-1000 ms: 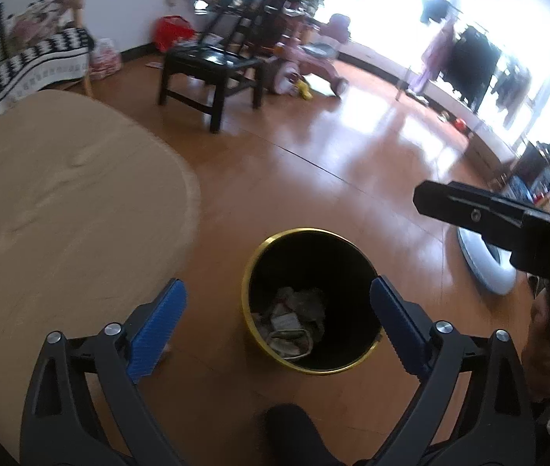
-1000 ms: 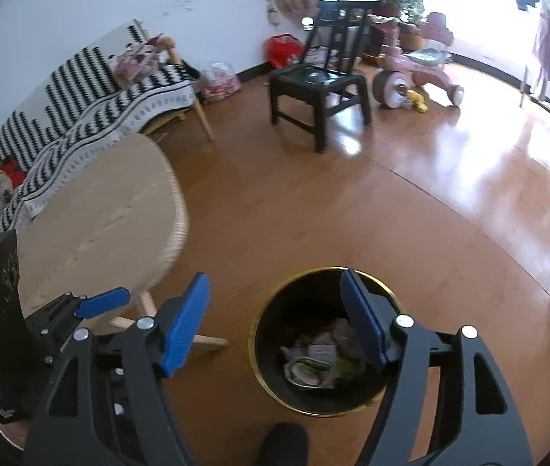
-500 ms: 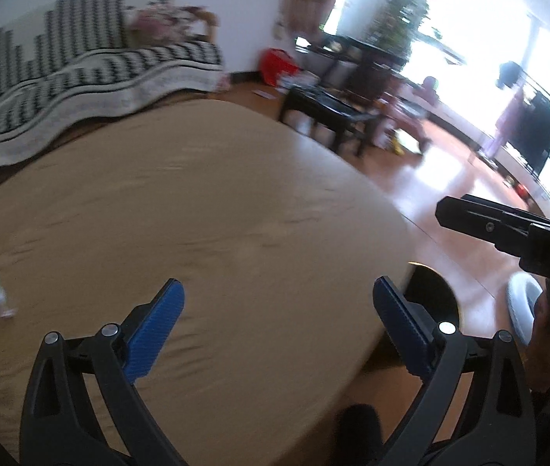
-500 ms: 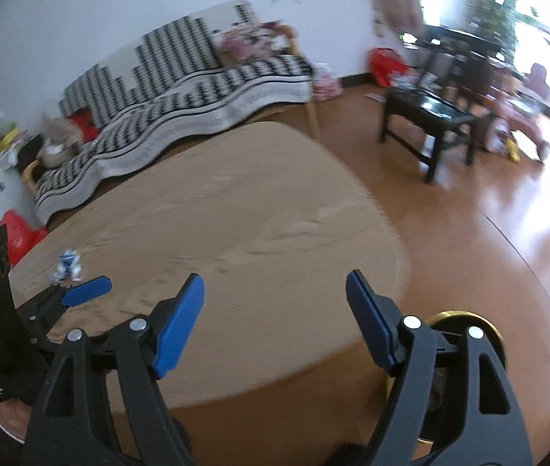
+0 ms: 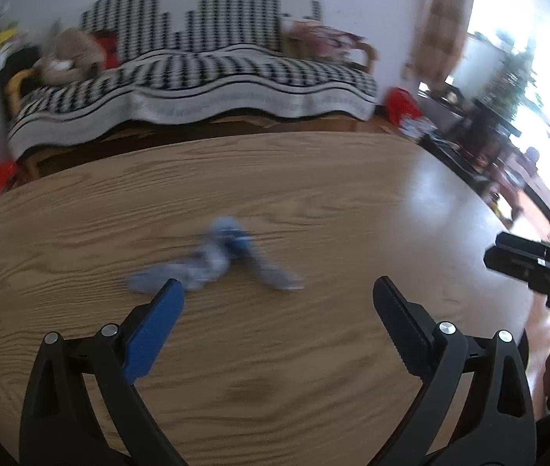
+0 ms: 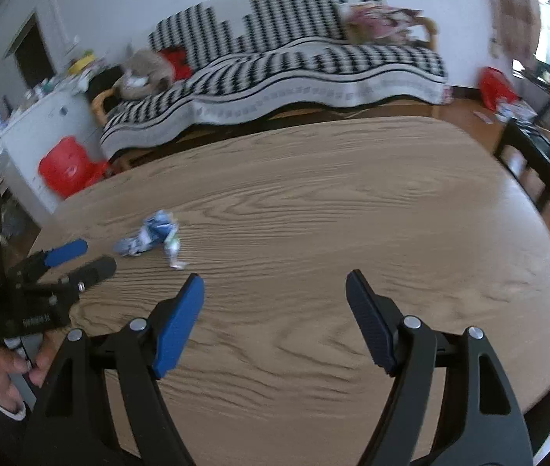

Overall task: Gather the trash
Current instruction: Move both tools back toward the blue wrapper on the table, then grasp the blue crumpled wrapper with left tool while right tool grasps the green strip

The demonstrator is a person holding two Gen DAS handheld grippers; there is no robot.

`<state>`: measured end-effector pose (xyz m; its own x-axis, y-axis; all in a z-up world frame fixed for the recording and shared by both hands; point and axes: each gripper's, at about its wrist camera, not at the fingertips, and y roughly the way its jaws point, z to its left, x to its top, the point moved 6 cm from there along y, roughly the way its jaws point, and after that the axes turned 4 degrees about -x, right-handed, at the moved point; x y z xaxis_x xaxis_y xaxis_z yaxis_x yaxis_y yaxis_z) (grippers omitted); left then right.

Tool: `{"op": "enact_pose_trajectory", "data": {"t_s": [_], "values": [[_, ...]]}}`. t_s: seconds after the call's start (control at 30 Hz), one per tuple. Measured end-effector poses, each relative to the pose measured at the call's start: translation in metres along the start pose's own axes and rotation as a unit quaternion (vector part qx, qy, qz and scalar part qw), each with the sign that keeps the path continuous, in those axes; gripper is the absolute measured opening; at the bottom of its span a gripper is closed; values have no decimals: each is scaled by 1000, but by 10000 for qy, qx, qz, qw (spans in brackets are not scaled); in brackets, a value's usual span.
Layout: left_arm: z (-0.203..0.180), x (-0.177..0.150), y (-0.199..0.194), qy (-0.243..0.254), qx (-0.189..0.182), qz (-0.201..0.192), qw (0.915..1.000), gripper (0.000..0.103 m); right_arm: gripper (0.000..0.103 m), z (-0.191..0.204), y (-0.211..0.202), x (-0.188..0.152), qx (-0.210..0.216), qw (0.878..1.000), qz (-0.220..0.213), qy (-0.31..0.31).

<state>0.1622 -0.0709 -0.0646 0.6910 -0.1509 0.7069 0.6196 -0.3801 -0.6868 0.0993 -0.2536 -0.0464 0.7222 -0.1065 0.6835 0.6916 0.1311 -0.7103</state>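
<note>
Lying alone on one wooden table (image 6: 352, 202), one crumpled blue-white wrapper (image 6: 154, 239); two tools, left tool (image 5: 278, 291) and right tool (image 6: 275, 291), both released.

A: Bright daylight floods in from the window (image 5: 508, 62) at right, blown out white, with glare on the counter (image 5: 422, 194).
B: Motion blur smears the wrapper (image 5: 216, 260) and sofa (image 5: 197, 70); fisheye bends the edges, corners dark.

left wrist: slants down onto table (image 5: 314, 202) | right wrist: same table, sofa (image 6: 294, 58)
</note>
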Motion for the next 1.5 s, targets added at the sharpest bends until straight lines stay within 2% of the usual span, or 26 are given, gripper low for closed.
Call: {"op": "enact_pose_trajectory", "data": {"t_s": [0.17,0.27,0.4,0.47,0.53,0.6,0.77,0.8,0.87,0.9,0.93,0.97,1.03,1.13,1.37,1.5], "values": [[57,3,12,-236,324,97,9991,95,73,44,41,5,231,9990,190,-326],[75,3,31,-216,440,249,9985,95,73,65,64,6,309,9978,314,-492],[84,2,59,26,474,380,9981,95,73,92,102,5,332,9945,503,-862],[84,0,68,124,372,455,9982,95,73,103,119,2,342,9926,609,-997],[78,0,74,340,287,458,9980,95,73,112,134,-1,349,9905,699,-1135],[75,0,79,582,370,464,9965,95,72,119,146,-3,339,9887,740,-1260],[77,3,88,722,458,490,9951,94,64,134,164,-2,282,9855,653,-1543],[77,4,89,720,433,497,9952,93,60,135,165,-1,285,9853,628,-1560],[77,6,89,722,363,487,9955,83,51,135,168,1,248,9844,572,-1648],[76,6,89,766,362,485,9952,80,42,134,167,0,241,9837,554,-1694],[75,6,90,799,355,507,9949,71,30,134,166,1,241,9830,537,-1741],[73,4,92,853,336,568,9942,59,25,135,166,1,247,9823,525,-1781],[69,1,93,946,365,631,9928,49,10,136,165,-1,295,9815,541,-1811],[66,-1,91,1026,448,648,9916,32,10,134,160,-1,278,9825,517,-1765],[62,10,71,812,534,459,9942,31,10,114,127,12,307,9898,290,-1363],[44,16,56,810,487,320,9950,31,10,96,103,13,212,9917,190,-1250]]}}
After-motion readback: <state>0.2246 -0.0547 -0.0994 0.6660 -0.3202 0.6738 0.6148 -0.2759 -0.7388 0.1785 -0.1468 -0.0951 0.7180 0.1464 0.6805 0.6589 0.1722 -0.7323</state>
